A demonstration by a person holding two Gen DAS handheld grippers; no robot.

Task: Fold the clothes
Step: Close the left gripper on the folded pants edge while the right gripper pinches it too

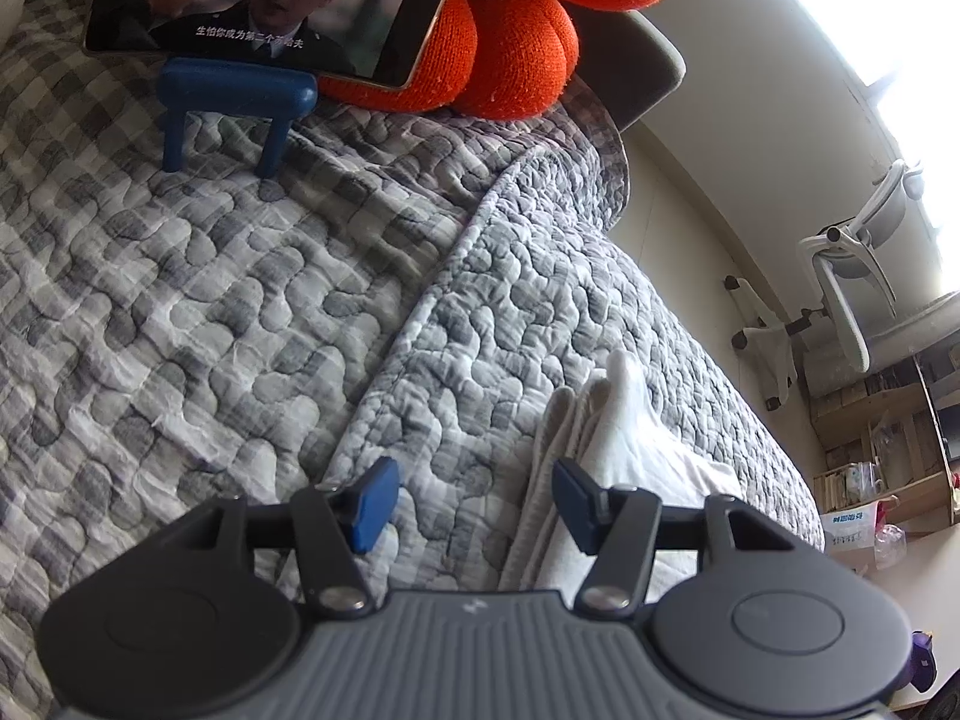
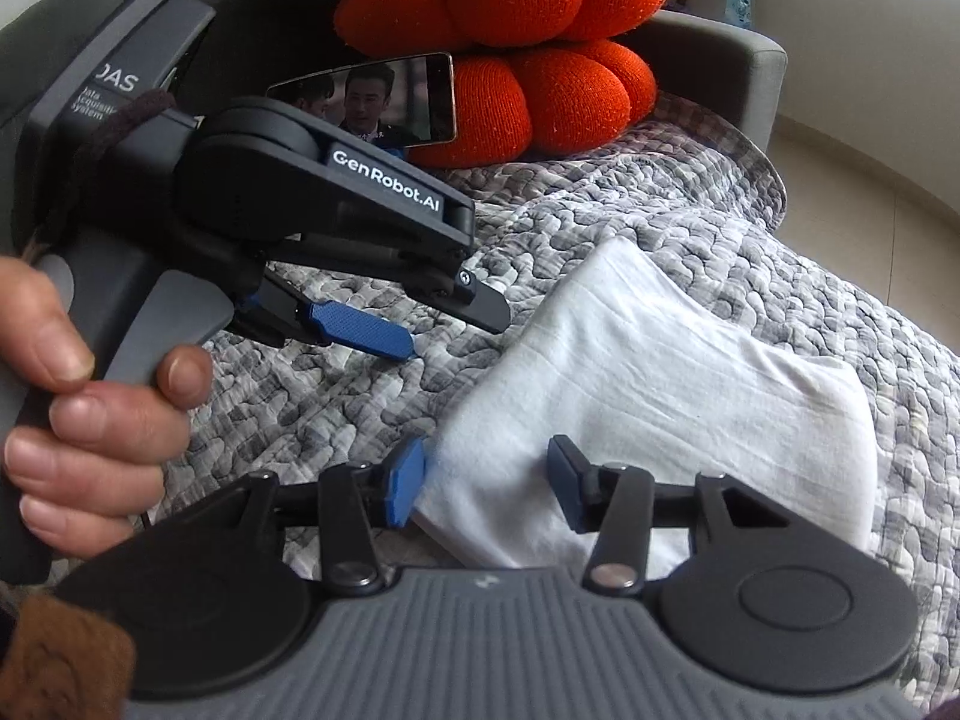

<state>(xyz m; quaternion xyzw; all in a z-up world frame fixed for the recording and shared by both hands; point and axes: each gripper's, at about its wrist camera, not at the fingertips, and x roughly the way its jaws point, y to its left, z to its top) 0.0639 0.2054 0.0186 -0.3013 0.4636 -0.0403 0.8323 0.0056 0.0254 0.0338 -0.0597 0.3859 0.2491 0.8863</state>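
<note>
A white folded garment (image 2: 648, 396) is seen lying flat on the grey quilted cover (image 1: 240, 312) of a sofa, near its front edge. The right gripper (image 2: 486, 483) is held low over the garment's near corner; its blue fingers (image 2: 405, 483) are spread apart, the left one just beside the cloth's edge, the other above the fabric, and nothing is pinched between them. The left gripper (image 1: 474, 501) is held by a hand (image 2: 78, 420) just to the left of the garment, above the quilt; its fingers are likewise released, with only the cover and the cloth's folded edge seen beyond them. At the back, a phone (image 1: 270, 0) playing a video is propped on a blue stand (image 1: 234, 102) against an orange knotted cushion (image 2: 528, 54).
</note>
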